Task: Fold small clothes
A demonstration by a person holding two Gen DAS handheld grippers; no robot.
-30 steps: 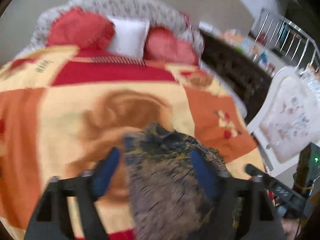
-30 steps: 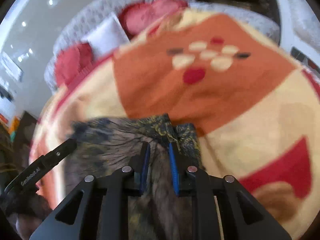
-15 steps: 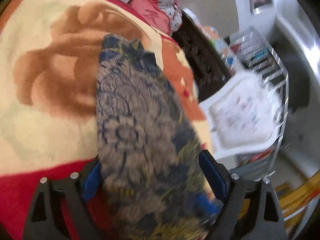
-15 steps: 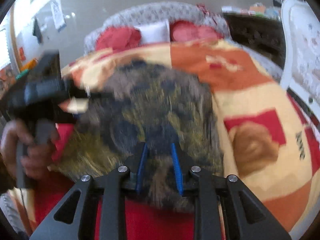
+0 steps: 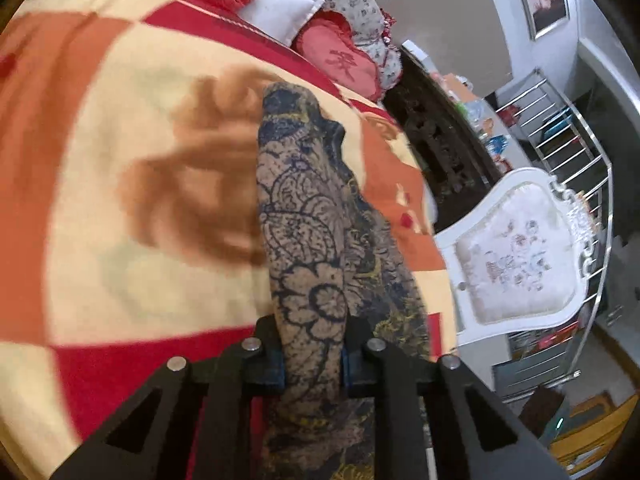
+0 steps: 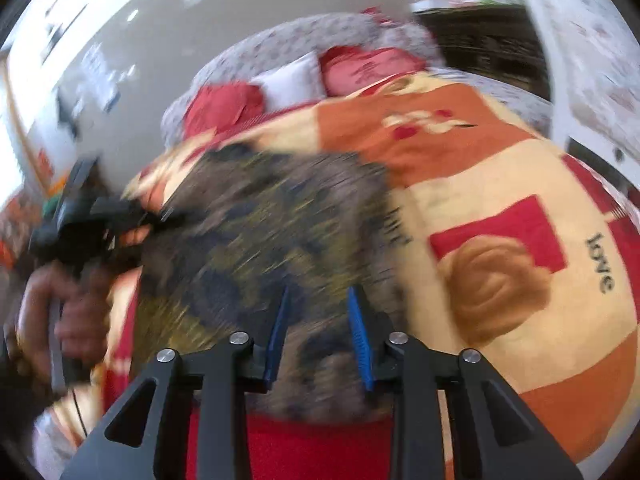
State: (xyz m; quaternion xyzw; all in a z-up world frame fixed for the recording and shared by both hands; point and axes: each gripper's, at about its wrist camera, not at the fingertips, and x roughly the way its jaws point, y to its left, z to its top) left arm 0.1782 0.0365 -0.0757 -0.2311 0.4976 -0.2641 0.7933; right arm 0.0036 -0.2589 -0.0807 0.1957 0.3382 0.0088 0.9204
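Observation:
A dark floral-patterned garment [image 5: 304,208] lies stretched over an orange, cream and red blanket [image 5: 120,240] on a bed. My left gripper [image 5: 312,336] sits at the garment's near end, its jaws closing, and the blue pads [image 5: 272,360] pinch a fold of the cloth. In the right wrist view the same garment [image 6: 260,240] is blurred by motion. My right gripper [image 6: 318,316] is over its near edge with the jaws opening. Cloth lies between its blue pads [image 6: 360,328], which stand apart. The left gripper [image 6: 88,216] and the hand holding it [image 6: 60,320] show at the garment's left side.
Red cushions [image 5: 340,60] and a white pillow [image 5: 280,4] lie at the head of the bed. To the right of the bed stand a white upholstered chair [image 5: 516,248], a dark carved cabinet [image 5: 436,136] and a metal railing [image 5: 560,128]. The blanket [image 6: 500,168] spreads out to the right.
The left jaws went from wide open around the garment to pinched on a fold of it. The right pads spread apart, and the right hand swept sideways along the garment's near edge.

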